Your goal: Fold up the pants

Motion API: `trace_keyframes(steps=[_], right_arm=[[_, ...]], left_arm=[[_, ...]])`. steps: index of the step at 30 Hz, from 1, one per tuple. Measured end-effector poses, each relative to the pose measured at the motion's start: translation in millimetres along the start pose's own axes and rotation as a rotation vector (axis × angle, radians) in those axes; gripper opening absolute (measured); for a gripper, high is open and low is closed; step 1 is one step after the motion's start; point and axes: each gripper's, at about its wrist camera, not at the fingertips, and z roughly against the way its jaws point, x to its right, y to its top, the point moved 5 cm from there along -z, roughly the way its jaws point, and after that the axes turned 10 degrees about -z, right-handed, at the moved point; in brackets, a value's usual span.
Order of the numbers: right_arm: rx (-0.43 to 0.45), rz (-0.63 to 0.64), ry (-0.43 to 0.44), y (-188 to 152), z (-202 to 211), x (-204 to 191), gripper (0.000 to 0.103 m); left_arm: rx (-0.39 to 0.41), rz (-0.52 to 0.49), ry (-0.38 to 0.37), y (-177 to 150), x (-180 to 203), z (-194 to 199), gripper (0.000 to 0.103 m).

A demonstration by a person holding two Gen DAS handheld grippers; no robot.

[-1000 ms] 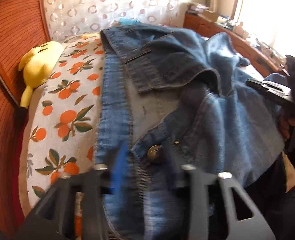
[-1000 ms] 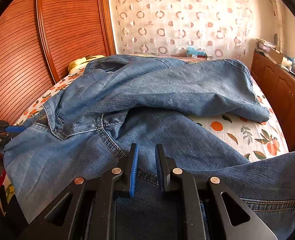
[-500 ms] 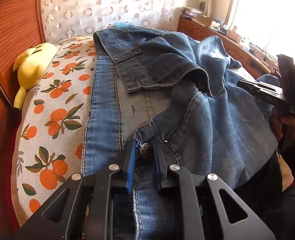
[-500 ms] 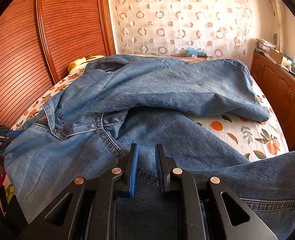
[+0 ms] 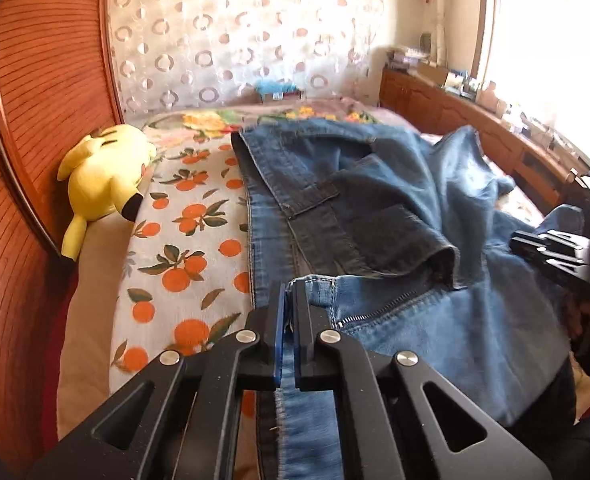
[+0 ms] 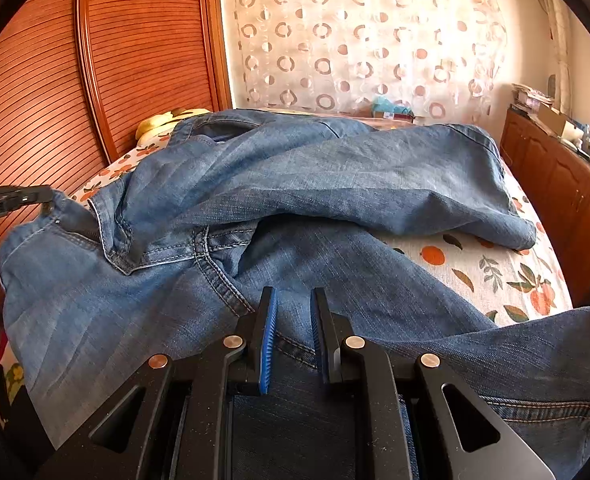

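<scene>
The jeans lie crumpled across the bed, legs crossed over one another and the waistband end drawn toward the near edge. The left gripper has just been closing, and its fingers now stand clamped on the waistband by the fly, the denim edge pinched between the pads and lifted clear of the sheet. The right gripper holds a fold of denim at the other side of the waist; its fingers are a little apart with cloth bunched between them, and the grip appears firm, though the contact itself is partly hidden.

Judged step: raising the waist to shake the garment out flat before any fold. To do it well, both hands should rise together and draw apart so the waistband comes taut, keeping the legs from dragging crossed. The left pinch sits close to the fabric edge; a sharp tug could slip it.

A yellow plush toy rests by the wooden headboard, well apart from the jeans.
</scene>
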Motion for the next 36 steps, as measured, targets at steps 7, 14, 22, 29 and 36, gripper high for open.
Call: trace_keyframes(steps=[7, 14, 22, 29, 36], right_arm=[[0.001, 0.002, -0.001, 1, 1, 1, 0.017], [0.002, 0.001, 0.001, 0, 2, 3, 0.017], [-0.007, 0.029, -0.03, 1, 3, -2, 0.017], [-0.031, 0.112, 0.106, 20, 8, -57, 0.024], [-0.011, 0.226, 0.224, 50, -1, -124, 0.03]], left_arm=[[-0.04, -0.002, 0.022, 2, -6, -28, 0.004], [-0.076, 0.016, 0.042, 0, -16, -46, 0.004], [-0.031, 0.004, 0.032, -7, -8, -19, 0.004], [-0.09, 0.009, 0.033, -14, -12, -41, 0.004], [-0.046, -0.001, 0.023, 4, -15, -37, 0.005]])
